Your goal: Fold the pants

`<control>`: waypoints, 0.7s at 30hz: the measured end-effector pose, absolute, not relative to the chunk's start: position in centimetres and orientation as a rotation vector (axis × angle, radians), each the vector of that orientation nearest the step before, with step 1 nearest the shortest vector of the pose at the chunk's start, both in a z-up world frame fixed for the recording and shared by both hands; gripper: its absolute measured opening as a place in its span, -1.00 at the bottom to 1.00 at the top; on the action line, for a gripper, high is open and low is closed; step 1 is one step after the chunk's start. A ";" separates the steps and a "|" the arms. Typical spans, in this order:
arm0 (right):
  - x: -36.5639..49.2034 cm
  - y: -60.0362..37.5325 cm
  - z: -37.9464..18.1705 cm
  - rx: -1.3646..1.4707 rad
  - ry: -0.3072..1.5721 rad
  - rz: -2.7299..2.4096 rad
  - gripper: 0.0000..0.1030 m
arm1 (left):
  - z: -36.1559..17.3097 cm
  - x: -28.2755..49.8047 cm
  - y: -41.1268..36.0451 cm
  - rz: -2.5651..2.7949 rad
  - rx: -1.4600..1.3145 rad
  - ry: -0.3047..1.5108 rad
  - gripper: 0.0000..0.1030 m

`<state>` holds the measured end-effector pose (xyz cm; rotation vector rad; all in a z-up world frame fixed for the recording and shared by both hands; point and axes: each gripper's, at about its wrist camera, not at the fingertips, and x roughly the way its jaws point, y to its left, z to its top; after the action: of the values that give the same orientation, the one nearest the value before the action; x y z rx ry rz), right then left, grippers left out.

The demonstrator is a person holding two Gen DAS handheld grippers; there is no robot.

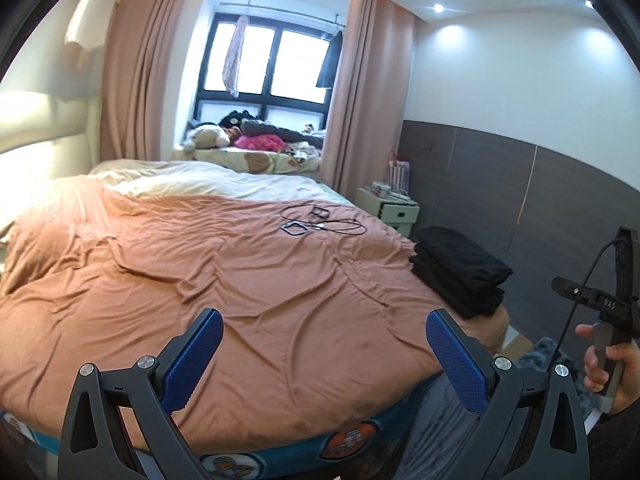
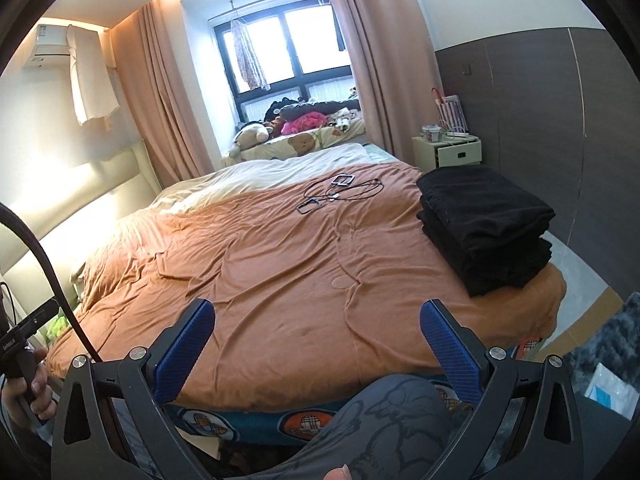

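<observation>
Both grippers sit closest to my cameras, and both are empty: the left gripper (image 1: 324, 344) has its blue fingers (image 1: 196, 354) spread wide over the near edge of the bed (image 1: 240, 280), and the right gripper (image 2: 318, 336) has its fingers (image 2: 186, 344) spread wide too, pinching nothing. Beyond them the orange cover is bare and rumpled, with no loose garment laid out on it. At the far right corner of the bed I see a neat stack of folded black pants (image 2: 484, 228), several layers deep, well apart from both grippers. Farther up the bed lie some cables (image 1: 320, 222), clear of the stack. I judge the folding done for every piece I can see; whether more pants wait out of view, I cannot tell.
</observation>
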<state>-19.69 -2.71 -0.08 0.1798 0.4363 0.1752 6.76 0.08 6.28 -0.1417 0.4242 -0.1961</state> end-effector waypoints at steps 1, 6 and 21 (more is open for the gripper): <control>-19.9 -2.3 -0.3 0.174 0.432 0.172 1.00 | 6.0 6.5 0.2 -0.189 -0.136 0.427 0.99; -20.8 -0.3 -2.3 0.151 0.443 0.173 1.00 | 4.3 5.4 0.4 -0.141 -0.110 0.426 0.99; -22.4 5.0 -4.4 0.080 0.460 0.147 1.00 | 0.9 4.5 0.6 -0.102 -0.105 0.438 0.99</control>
<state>-22.37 4.97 -4.37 0.0799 0.4604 0.1466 4.47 0.56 0.94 -0.1049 0.4375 -0.1022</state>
